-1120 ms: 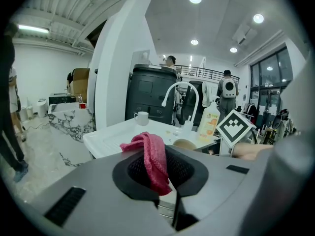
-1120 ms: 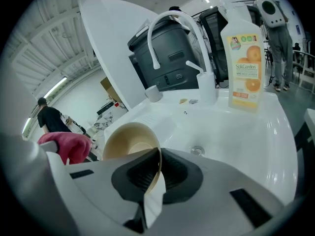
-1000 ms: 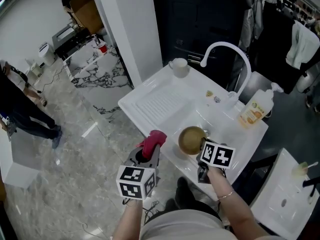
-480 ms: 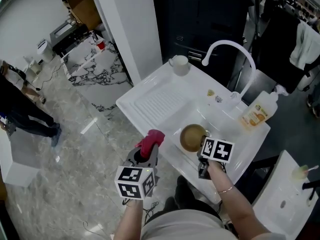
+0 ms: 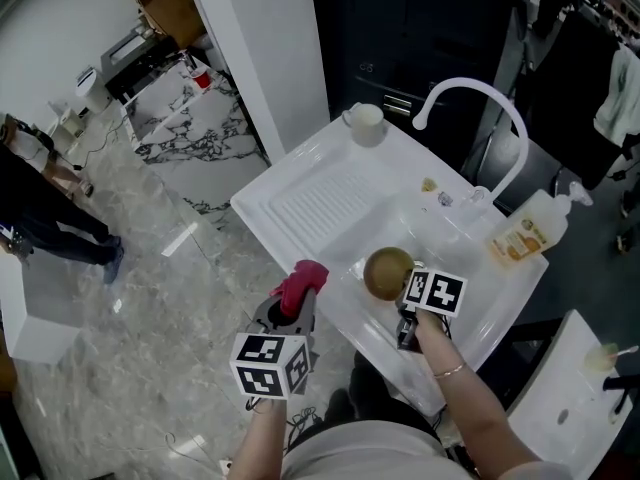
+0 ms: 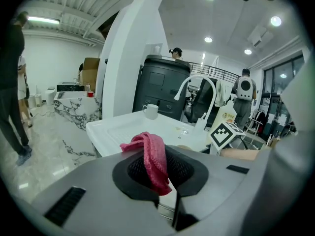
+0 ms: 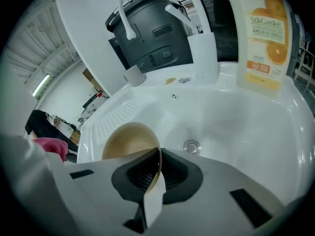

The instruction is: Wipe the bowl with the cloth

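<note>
A tan bowl (image 5: 386, 272) hangs tilted over the white sink basin (image 5: 470, 268), its rim pinched between the jaws of my right gripper (image 5: 405, 313). In the right gripper view the bowl (image 7: 127, 140) stands on edge with its hollow facing left, above the drain (image 7: 191, 146). A pink-red cloth (image 5: 303, 283) sticks up from my left gripper (image 5: 292, 313), which is shut on it just off the sink's near-left edge. The cloth (image 6: 151, 156) droops over the jaws in the left gripper view. Cloth and bowl are apart.
A white curved tap (image 5: 470, 103) rises behind the basin, with an orange soap bottle (image 5: 524, 230) to its right. A white cup (image 5: 366, 121) stands at the far end of the ribbed drainboard (image 5: 320, 204). A person (image 5: 50, 223) stands on the marble floor at left.
My right gripper has sunk a little with the bowl and sits closer to the basin. The left gripper with the cloth has barely shifted in the head view.
</note>
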A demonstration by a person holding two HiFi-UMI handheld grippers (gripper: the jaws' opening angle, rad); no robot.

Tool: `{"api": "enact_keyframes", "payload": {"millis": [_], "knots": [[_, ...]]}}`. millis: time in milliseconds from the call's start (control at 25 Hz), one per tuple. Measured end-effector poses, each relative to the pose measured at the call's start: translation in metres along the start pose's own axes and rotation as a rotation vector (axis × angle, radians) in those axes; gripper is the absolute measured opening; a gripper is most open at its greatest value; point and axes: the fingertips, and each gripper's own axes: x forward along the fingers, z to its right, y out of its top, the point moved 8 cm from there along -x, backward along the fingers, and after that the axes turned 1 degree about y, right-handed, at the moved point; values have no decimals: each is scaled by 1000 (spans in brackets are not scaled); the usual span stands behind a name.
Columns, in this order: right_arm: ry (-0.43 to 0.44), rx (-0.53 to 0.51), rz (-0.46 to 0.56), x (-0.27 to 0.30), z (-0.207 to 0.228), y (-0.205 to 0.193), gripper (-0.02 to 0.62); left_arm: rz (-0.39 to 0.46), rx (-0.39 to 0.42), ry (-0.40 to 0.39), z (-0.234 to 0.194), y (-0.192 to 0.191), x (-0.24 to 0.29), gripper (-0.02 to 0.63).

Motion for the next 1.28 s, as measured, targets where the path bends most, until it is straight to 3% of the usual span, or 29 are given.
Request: {"api": "enact_keyframes", "payload": {"millis": [720,1280], "knots": [[-74,67,-115,85,22,-15,17,-66,-48,71,-21,-10,19,46],[-94,75,-166,107,28,-25,18,-94,-78,84,-28,-18,23,46]]}}
